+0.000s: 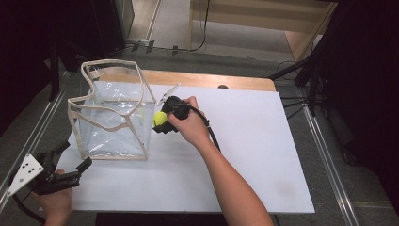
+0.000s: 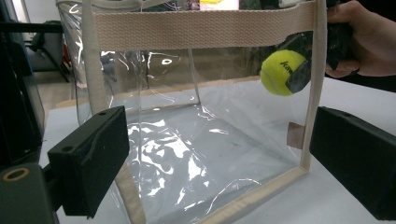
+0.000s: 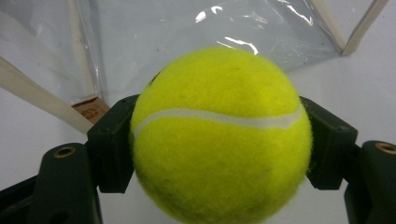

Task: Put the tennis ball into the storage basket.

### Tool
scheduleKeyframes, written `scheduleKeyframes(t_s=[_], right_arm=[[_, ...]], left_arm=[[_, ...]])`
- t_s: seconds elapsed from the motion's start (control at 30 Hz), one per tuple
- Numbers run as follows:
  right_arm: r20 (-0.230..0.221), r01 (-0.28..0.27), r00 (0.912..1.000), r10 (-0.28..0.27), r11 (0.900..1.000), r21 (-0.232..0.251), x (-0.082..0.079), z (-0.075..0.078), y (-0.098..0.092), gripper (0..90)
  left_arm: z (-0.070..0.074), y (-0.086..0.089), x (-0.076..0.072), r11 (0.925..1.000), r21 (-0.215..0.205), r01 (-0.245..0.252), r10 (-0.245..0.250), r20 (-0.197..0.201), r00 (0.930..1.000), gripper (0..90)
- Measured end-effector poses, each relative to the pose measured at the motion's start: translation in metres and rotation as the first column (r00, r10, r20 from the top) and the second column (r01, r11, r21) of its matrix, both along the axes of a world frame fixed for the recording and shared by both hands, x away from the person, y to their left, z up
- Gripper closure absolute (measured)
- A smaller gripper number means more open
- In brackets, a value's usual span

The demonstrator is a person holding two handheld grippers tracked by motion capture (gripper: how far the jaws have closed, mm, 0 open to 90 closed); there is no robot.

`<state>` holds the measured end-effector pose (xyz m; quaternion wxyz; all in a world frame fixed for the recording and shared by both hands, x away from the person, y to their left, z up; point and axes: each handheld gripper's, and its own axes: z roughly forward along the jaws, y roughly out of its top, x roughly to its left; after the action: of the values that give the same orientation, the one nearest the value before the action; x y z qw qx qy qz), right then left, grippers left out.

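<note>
A yellow tennis ball (image 1: 160, 118) is clamped between the jaws of my right gripper (image 1: 162, 120), just right of a clear plastic bag (image 1: 113, 113) with cream webbing trim. In the right gripper view the ball (image 3: 219, 135) sits squeezed between both black pads, with the bag's wall (image 3: 154, 42) right behind it. My left gripper (image 1: 77, 157) stays low at the table's front left, its jaws spread wide and empty. In the left gripper view the bag (image 2: 187, 130) stands just ahead of those jaws, and the ball (image 2: 281, 72) shows through the plastic beside the bag's right edge.
The bag stands upright with its top open on a white board (image 1: 244, 155) laid over a wooden table (image 1: 211, 80). A thin metal clip-like thing (image 1: 168, 94) lies behind the right hand. Metal rails (image 1: 329, 155) run along both sides.
</note>
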<state>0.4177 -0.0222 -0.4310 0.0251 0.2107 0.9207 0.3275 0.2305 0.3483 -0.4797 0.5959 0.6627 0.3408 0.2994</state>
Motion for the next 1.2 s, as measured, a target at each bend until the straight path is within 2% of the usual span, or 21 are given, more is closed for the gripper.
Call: scheduleKeyframes(t_s=[0.1,0.2,0.43,0.77,0.87,1.1,1.2], right_arm=[[0.016,-0.017,0.9997,0.017,1.000,0.008,0.001,0.006,0.002,23.8],[0.013,-0.024,0.9996,0.024,1.000,0.005,0.001,0.011,0.003,23.8],[0.028,-0.032,0.9991,0.032,0.999,0.003,0.000,0.025,0.005,23.8],[0.023,-0.040,0.9990,0.039,0.999,0.012,0.000,0.041,0.005,23.8],[0.043,-0.052,0.9978,0.051,0.999,0.016,0.001,0.047,0.006,23.8],[0.038,-0.049,0.9981,0.048,0.999,0.008,0.001,0.059,0.006,23.8],[0.050,-0.056,0.9972,0.056,0.998,0.010,0.002,0.064,0.006,23.8]], left_arm=[[0.000,0.000,0.000,1.0000,0.000,0.000,0.000,0.000,1.0000,5.3],[0.000,0.000,0.000,1.0000,-0.003,-0.001,0.001,0.001,1.0000,5.3],[0.000,0.000,0.000,1.0000,-0.004,0.000,0.000,0.000,1.0000,5.3],[0.000,0.000,0.000,1.0000,-0.001,0.000,0.000,0.000,1.0000,5.3],[0.000,0.000,0.000,1.0000,-0.003,0.001,-0.001,0.000,1.0000,5.3],[0.000,-0.001,0.000,1.0000,-0.005,0.000,0.000,0.000,1.0000,5.3],[0.000,-0.001,0.000,1.0000,-0.009,0.000,0.000,-0.001,1.0000,5.3]])
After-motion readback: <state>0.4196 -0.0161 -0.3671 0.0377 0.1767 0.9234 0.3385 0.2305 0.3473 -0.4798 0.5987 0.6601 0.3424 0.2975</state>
